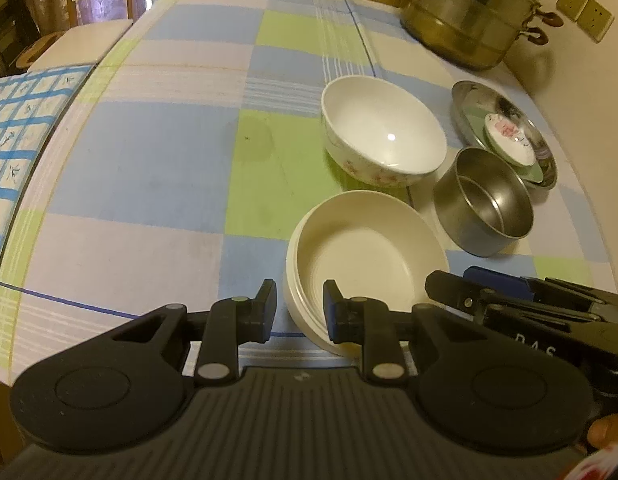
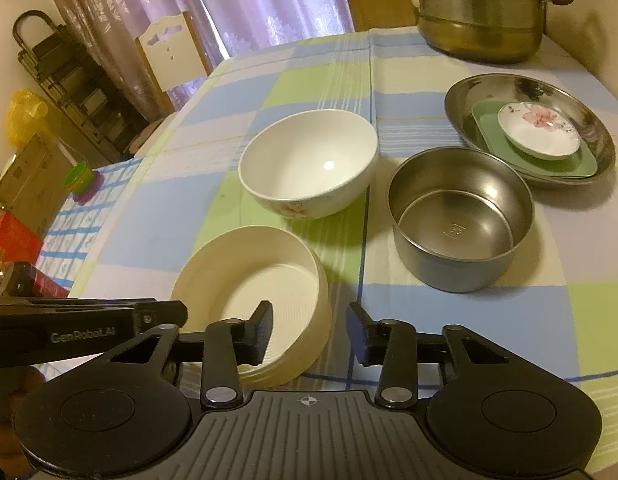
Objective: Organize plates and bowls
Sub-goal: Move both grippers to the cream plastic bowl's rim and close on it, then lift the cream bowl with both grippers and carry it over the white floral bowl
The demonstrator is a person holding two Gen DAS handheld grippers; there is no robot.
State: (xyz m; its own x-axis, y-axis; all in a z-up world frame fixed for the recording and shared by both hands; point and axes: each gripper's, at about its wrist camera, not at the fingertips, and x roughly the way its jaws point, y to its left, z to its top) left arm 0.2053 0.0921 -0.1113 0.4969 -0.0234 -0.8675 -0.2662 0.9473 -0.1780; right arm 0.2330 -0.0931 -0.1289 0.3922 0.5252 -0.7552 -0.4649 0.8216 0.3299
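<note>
Cream ridged bowl (image 1: 361,256) near the front edge of the checked surface (image 1: 149,160), tilted, rim straddled by both grippers. Left gripper (image 1: 299,308) narrow, one pad inside the bowl, one outside; right gripper (image 2: 309,328) half open around the opposite wall. Contact with the pads hard to make out. Behind: white flowered bowl (image 2: 309,164), steel bowl (image 2: 461,216), steel plate (image 2: 529,132) stacked with a green dish (image 2: 549,164) and small saucer (image 2: 537,132). Steamer pot (image 2: 481,12) cut off at top.

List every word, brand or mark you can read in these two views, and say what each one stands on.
"GenRobot.AI": on the side of the left gripper, seen from the right wrist.
"D A S": partial letters on the right gripper, seen from the left wrist.
Stamped mark inside the steel bowl: too small to read.
</note>
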